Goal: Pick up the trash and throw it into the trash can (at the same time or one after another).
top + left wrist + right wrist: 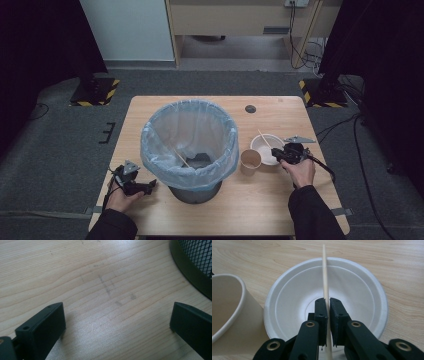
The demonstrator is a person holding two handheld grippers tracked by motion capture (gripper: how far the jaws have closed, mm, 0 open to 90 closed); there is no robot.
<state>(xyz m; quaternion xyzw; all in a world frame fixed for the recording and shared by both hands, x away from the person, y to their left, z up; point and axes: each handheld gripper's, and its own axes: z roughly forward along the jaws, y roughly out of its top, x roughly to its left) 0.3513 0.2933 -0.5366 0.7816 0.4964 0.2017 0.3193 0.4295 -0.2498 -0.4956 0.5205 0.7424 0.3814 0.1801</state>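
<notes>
Pale wood table [260, 210] on grey carpet; right claw [326, 305] clamped on a wooden stick [325, 275] over the white bowl [294, 297], left claw [117, 322] resting level, jaws apart.

A thin pale wooden stick [325, 282] slants upward over the white bowl [294, 292], clamped low.

left tongs [148, 186] gape wide, hand low; right tongs [328, 305] pinched nearly together
</notes>
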